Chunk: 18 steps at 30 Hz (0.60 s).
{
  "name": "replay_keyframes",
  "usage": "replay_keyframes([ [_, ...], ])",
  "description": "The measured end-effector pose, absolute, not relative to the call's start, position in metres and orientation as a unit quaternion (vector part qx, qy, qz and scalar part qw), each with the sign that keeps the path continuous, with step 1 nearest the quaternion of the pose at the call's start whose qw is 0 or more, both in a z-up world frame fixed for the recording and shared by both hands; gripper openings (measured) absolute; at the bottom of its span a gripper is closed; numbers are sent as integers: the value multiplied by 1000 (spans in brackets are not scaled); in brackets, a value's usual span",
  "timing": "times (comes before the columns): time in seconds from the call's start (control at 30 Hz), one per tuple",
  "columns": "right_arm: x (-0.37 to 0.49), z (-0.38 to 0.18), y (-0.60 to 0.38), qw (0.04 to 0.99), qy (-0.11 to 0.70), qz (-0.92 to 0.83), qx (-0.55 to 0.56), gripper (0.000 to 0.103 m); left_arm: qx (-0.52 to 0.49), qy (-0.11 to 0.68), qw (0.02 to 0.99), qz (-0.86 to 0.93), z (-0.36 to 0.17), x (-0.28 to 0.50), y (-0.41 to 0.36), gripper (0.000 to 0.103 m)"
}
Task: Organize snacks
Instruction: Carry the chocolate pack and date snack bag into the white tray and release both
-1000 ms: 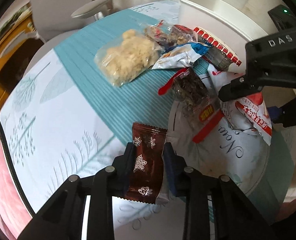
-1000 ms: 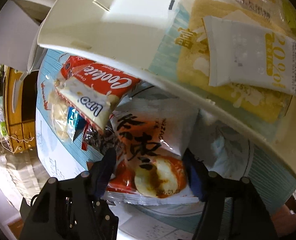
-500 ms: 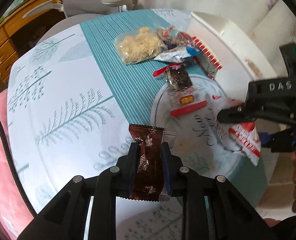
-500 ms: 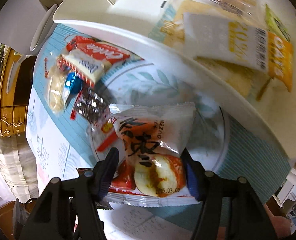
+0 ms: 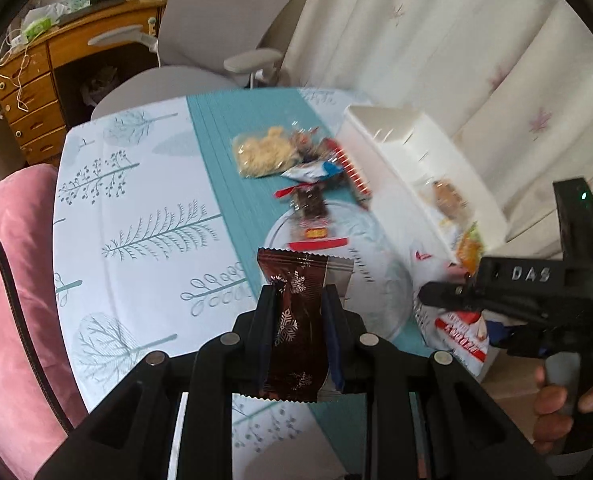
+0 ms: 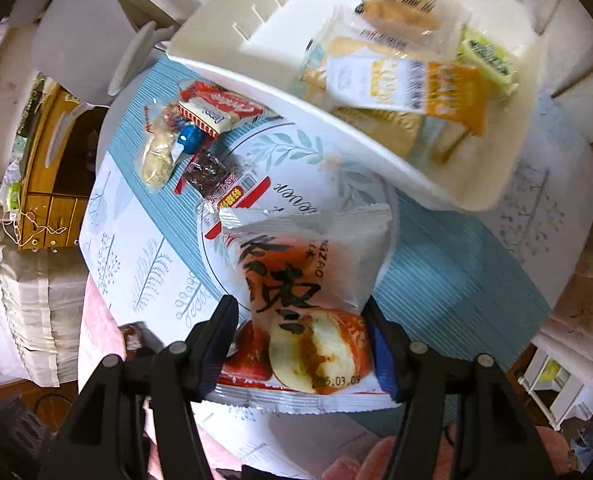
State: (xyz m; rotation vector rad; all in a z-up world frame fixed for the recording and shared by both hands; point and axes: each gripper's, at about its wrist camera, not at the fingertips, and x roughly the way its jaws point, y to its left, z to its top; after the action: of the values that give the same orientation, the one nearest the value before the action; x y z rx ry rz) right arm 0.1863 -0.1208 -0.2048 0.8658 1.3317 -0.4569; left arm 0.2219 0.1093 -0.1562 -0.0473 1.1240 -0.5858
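Observation:
My left gripper (image 5: 298,300) is shut on a dark brown snack packet with snowflakes (image 5: 296,320) and holds it above the table. My right gripper (image 6: 300,308) is shut on a white and red pastry packet (image 6: 308,280), also seen in the left wrist view (image 5: 460,332). A white storage bin (image 6: 288,76) holds several snack packets (image 6: 408,84). It also shows in the left wrist view (image 5: 396,160). Loose snacks lie beside it: a pale crumbly bag (image 5: 260,152), a red cookie packet (image 6: 220,104) and a dark packet with red trim (image 6: 212,176).
A round white plate (image 5: 376,280) sits on the teal runner (image 5: 224,152) of the tree-print tablecloth. A grey office chair (image 5: 216,32) and a wooden desk (image 5: 36,92) stand behind the table. A pink seat (image 5: 12,280) is at the left.
Both grippers have risen and pulled back from the table with their packets. The plate, the bin and the loose snacks look smaller and farther away.

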Motion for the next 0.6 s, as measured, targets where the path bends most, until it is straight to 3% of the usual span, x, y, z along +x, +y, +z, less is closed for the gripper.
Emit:
replay_keyframes([
  [0.6,121,-154,-166,720,565,-191,355,60,-91,505,804,-300,-102,154,77,21],
])
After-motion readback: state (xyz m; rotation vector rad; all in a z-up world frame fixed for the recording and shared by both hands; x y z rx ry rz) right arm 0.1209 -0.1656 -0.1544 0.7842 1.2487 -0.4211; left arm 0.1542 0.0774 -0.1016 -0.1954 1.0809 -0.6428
